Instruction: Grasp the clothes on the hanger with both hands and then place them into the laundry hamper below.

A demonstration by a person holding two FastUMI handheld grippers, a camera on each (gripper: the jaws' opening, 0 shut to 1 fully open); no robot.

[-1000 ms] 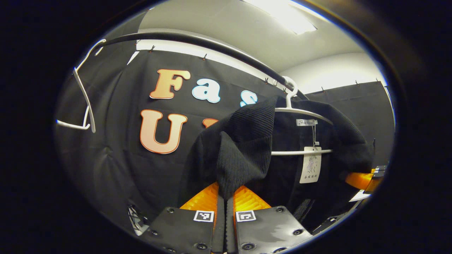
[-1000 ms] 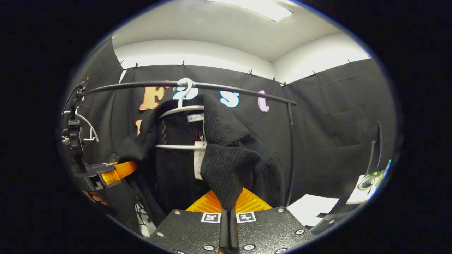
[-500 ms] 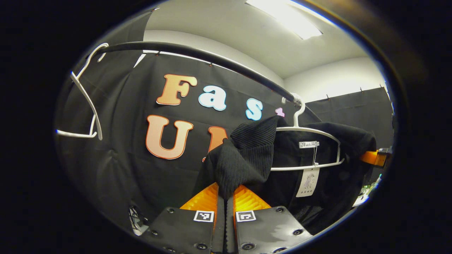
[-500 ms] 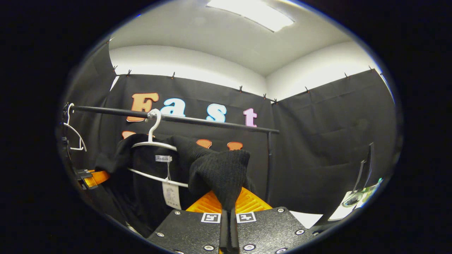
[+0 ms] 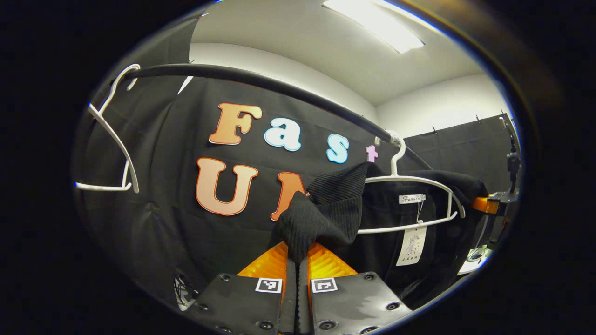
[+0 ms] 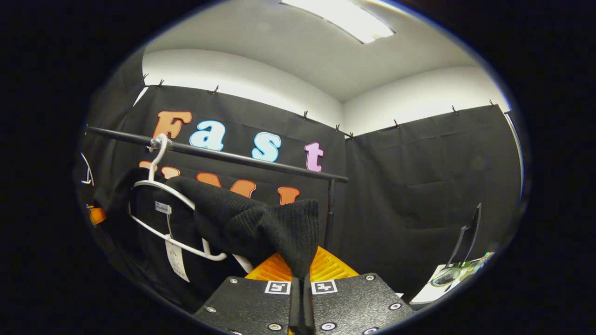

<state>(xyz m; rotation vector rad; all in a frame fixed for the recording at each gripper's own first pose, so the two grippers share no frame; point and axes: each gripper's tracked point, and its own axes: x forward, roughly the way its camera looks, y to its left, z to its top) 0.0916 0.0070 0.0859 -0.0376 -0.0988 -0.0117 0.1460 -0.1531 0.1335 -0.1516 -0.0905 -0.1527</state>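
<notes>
Left claw (image 5: pixel 297 260) pressed together on a bunched fold of the black knit garment (image 5: pixel 335 209), fingers flat against the cloth on both sides. Right claw (image 6: pixel 302 267) likewise pinching the garment's (image 6: pixel 260 223) opposite shoulder, fabric gathered into a peak between its fingers. Garment partly draped on the white hanger (image 5: pixel 409 186), one shoulder on each side drawn outward and away from the hanger arms, presumably so the knit can slip clear of both ends at once. Hanger (image 6: pixel 158 186) hooked on the black rail (image 5: pixel 260 81) and tilted, probably from the sideways pull. Paper tag (image 5: pixel 412 242) dangling from the collar below the sewn label. Second, bare hanger (image 5: pixel 116 139) farther along the rail, well apart. Laundry hamper not identifiable in either view; judged to lie below. Step in hand: freeing the garment from the hanger, with lowering into the hamper to come.
</notes>
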